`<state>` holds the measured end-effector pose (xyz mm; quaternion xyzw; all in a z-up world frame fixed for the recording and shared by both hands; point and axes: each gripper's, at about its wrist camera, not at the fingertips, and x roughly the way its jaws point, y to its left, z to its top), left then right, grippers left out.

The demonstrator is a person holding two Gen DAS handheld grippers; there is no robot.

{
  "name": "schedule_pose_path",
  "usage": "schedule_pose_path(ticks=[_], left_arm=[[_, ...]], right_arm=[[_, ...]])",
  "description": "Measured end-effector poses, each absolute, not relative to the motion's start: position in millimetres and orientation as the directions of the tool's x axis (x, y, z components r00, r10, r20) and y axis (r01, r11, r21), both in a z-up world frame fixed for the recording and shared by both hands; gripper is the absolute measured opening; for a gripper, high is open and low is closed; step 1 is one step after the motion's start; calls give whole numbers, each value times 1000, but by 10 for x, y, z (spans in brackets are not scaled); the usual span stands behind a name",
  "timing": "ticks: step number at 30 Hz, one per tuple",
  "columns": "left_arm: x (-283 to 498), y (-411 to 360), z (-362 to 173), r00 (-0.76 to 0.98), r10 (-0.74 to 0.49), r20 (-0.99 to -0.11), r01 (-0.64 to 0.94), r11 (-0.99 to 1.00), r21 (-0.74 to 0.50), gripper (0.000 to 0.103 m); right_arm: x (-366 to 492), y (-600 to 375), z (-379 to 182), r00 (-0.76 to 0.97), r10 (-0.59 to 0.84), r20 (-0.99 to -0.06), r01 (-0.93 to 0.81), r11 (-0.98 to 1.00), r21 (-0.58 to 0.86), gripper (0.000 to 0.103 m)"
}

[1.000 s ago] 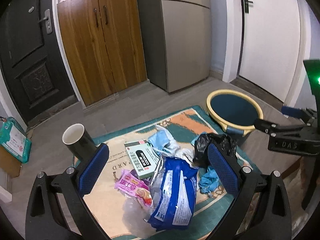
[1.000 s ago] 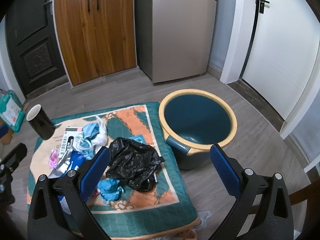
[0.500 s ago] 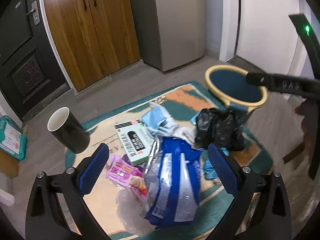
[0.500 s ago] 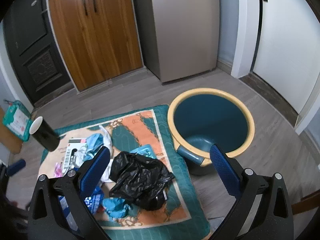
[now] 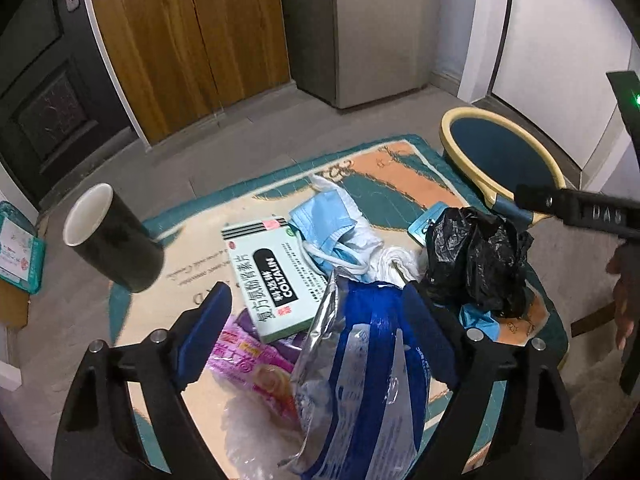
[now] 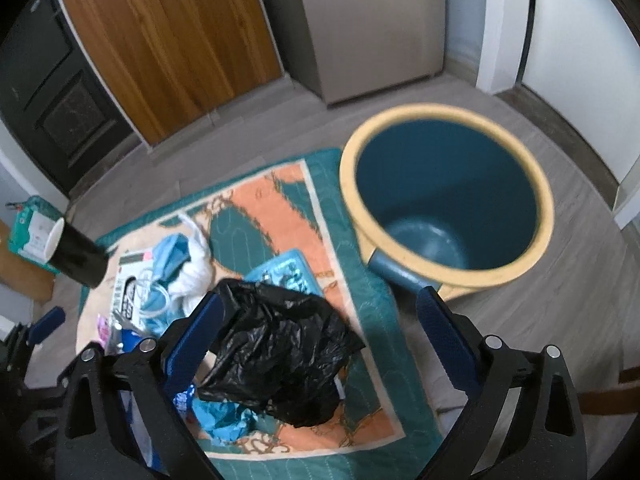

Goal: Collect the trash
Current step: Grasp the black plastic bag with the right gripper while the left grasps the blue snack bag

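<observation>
Trash lies heaped on a patterned rug [image 5: 384,200] on the floor, beside a blue bin [image 5: 500,156] with a yellow rim.

Left wrist view: the left claw [image 5: 316,320] points steeply down over the near end of the heap. Its jaws stand wide and are closing, with the crinkled top of a blue-and-silver snack bag [image 5: 368,380] between them; the pads do not yet press on it. The bag's long axis runs from the claw toward the camera, so the jaws straddle it across its narrow width. Just beyond lie a green medicine box [image 5: 276,276], a pink wrapper [image 5: 248,360], a blue face mask [image 5: 328,220] and a black plastic bag [image 5: 476,260]. A black cup [image 5: 116,240] stands at the rug's left corner. The snack bag's lower end is cut off by the frame.

Right wrist view: the right claw [image 6: 320,332] hovers with jaws well apart and nothing held. The black plastic bag [image 6: 280,352] sits between and just below them, nearer the left pad, with the bin [image 6: 448,192] ahead to the right. This hand is the nearer to both. The view is blurred, and what lies under the black bag is hidden
</observation>
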<state>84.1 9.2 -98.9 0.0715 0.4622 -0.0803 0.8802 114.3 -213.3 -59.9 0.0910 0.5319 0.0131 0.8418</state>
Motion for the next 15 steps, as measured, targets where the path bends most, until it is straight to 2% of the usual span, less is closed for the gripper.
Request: schedule_pose_path(ticks=[5, 7, 8, 9, 10, 11, 12, 13, 15], left_arm=[[1005, 53, -1207, 492, -83, -867, 208, 978, 24, 74], [1035, 33, -1288, 472, -85, -877, 214, 977, 21, 71], [1046, 15, -1339, 458, -88, -884, 225, 974, 20, 68], [1051, 6, -1366, 452, -89, -888, 231, 973, 20, 65], [1057, 3, -1402, 441, -90, -893, 236, 972, 18, 58], [1062, 3, -1431, 430, -88, -899, 239, 971, 19, 46], [1052, 10, -1435, 426, -86, -901, 242, 970, 22, 41], [1044, 8, -1432, 422, -91, -902, 250, 968, 19, 30], [1027, -6, -1394, 429, -106, -897, 267, 964, 14, 20]], right_arm=[[1182, -2063, -901, 347, 134, -928, 87, 981, 175, 94], [1183, -2080, -973, 317, 144, -937, 103, 977, 185, 81], [1182, -2083, -1020, 296, 155, -942, 111, 975, 195, 77], [1178, -2089, -1062, 279, 171, -945, 120, 970, 211, 69], [1174, -2094, -1097, 265, 187, -946, 127, 966, 226, 58], [1171, -2099, -1113, 259, 191, -947, 130, 964, 230, 51], [1167, -2105, -1128, 252, 203, -946, 134, 961, 242, 36], [1165, -2108, -1132, 250, 214, -944, 135, 958, 253, 28], [1154, -2112, -1092, 264, 227, -938, 130, 955, 268, 25]])
